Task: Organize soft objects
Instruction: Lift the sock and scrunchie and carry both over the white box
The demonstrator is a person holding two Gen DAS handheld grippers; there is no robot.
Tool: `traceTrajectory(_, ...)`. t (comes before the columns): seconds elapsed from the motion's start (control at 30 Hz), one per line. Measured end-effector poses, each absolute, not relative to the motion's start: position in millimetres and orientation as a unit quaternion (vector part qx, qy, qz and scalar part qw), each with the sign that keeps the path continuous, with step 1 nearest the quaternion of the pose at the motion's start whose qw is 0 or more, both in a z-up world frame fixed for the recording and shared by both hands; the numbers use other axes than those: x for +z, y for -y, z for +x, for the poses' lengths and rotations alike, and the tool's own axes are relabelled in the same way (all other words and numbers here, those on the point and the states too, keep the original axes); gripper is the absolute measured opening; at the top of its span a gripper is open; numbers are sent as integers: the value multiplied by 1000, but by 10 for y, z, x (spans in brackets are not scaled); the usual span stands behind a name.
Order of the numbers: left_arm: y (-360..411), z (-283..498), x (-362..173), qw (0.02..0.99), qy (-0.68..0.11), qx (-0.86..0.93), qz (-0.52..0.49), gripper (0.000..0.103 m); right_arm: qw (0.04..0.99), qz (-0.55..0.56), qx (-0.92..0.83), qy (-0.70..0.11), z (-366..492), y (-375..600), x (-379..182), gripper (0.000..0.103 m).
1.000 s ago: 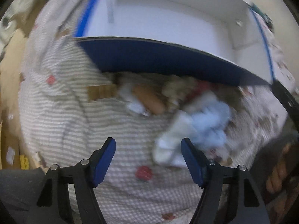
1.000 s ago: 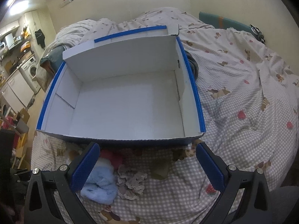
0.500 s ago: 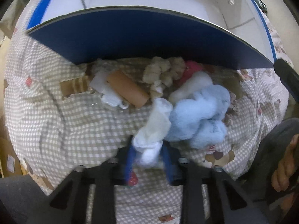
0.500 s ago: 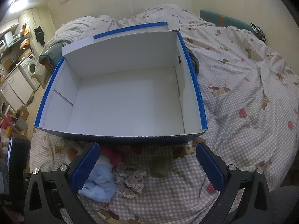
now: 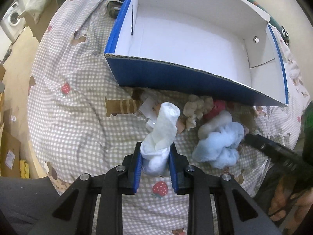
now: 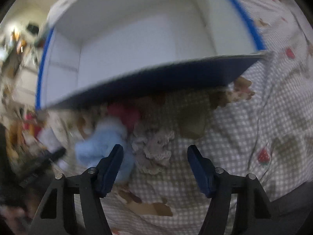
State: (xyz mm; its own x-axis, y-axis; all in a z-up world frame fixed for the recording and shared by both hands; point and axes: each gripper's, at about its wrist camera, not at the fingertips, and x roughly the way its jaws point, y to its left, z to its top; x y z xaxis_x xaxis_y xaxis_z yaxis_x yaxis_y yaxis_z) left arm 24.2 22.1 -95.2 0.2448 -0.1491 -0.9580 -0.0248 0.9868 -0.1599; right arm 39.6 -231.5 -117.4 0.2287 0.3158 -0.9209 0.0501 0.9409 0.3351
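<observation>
My left gripper (image 5: 155,156) is shut on a white rolled sock (image 5: 163,129), held up above the bedspread just before the blue box (image 5: 185,78). Beside it lie a fluffy light blue sock (image 5: 221,145), a beige frilly piece (image 5: 195,107), a red piece (image 5: 217,107) and a white roll (image 5: 215,123). My right gripper (image 6: 155,156) is open, low over a grey knitted frilly sock (image 6: 154,152), with the light blue sock (image 6: 103,145) at its left finger. The right wrist view is blurred.
The white-lined blue box (image 6: 137,39) stands open and empty on a checked bedspread (image 5: 78,127) with strawberry prints. The bed's left edge drops to a floor with cardboard (image 5: 9,152). A washing machine (image 5: 11,17) stands far left.
My left gripper closed on the white sock and lifted it away from the pile. My right gripper dropped down and forward toward the grey knitted sock, narrowing somewhat.
</observation>
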Motion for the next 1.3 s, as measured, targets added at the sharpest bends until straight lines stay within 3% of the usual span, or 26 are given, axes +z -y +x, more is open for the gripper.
traceTrajectory(0.1,-193,245,-919,789,-609,-40,-72,22,775,82,104,-618,383,2064,-1205,67)
traceTrajectory(0.17,-171,242,-914,792,-605,-35,-74,22,772,58,111,-623,373,1943,-1249,40)
traceTrajectory(0.33,-216,205,-858,795,-601,-29,-80,22,779,46,100,-618,344,1910,-1279,13)
traceTrajectory(0.93,-195,87,-417,846,-531,-11,-56,22,872,69,104,-473,7,2267,-46,12)
traceTrajectory(1.3,8,247,-62,871,-490,-12,-25,22,890,40,146,-430,184,2208,240,12)
